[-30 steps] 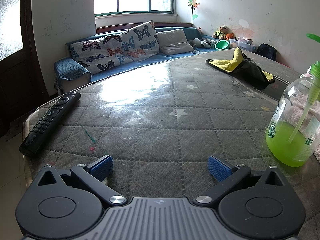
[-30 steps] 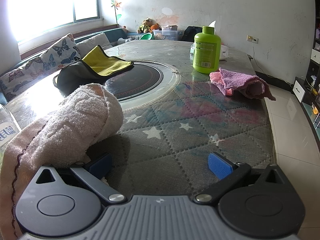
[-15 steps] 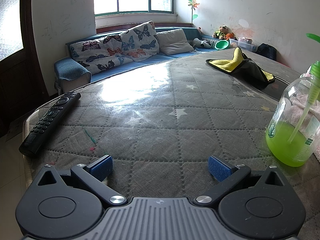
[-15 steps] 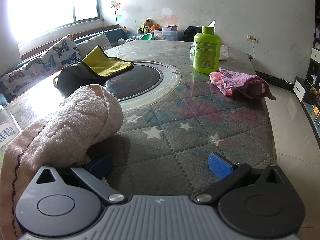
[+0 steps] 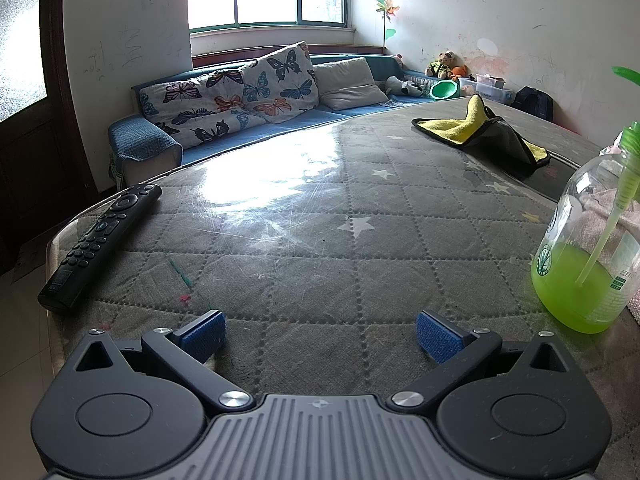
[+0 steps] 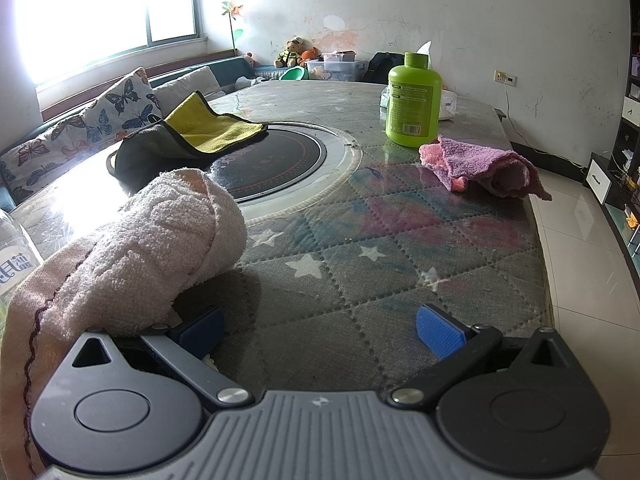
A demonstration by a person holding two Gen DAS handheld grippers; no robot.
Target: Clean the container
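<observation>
A clear pump bottle (image 5: 588,248) with green liquid in its lower part stands on the table at the right of the left wrist view; its edge (image 6: 16,252) shows at the far left of the right wrist view. My left gripper (image 5: 320,334) is open and empty, low over the table, left of the bottle. My right gripper (image 6: 320,334) is open and empty; a rolled pale pink towel (image 6: 132,252) lies against its left finger. An opaque green bottle (image 6: 414,100) stands at the far side.
A black remote (image 5: 100,240) lies near the table's left edge. A yellow and grey cloth (image 6: 188,136) lies partly on the round black cooktop (image 6: 280,164). A purple-pink cloth (image 6: 484,164) lies near the right table edge. A sofa with cushions (image 5: 248,92) stands beyond the table.
</observation>
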